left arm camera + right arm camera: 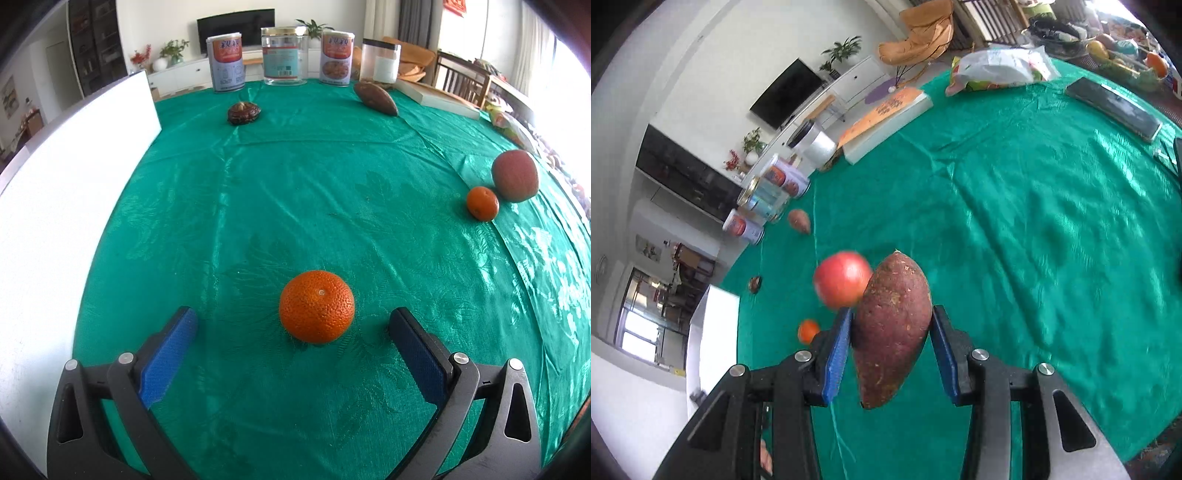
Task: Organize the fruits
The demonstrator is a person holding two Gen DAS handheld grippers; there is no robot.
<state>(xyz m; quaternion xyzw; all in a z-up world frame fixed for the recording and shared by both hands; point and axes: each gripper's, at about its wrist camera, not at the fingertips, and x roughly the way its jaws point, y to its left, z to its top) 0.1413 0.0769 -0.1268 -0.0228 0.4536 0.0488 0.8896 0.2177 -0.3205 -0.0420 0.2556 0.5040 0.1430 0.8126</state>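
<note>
In the left wrist view a large orange (317, 305) rests on the green tablecloth (295, 177), just ahead of my left gripper (293, 323), which stands open and apart from it. A small orange (482, 203) and a red apple (515, 175) lie together at the right. A sweet potato (376, 98) and a dark mushroom-like item (244, 113) lie farther back. My right gripper (891, 325) is shut on a reddish-brown sweet potato (892, 328), held above the cloth. Behind it are the apple (842, 283), the small orange (808, 330) and the other sweet potato (799, 220).
Two cans (225, 61) (335, 57), a glass jar (284, 55) and a plastic jar (380, 61) line the far edge. A white board (55, 206) stands at the left. A book (886, 118), a snack bag (1001, 70) and a dark flat device (1115, 107) lie on the right side.
</note>
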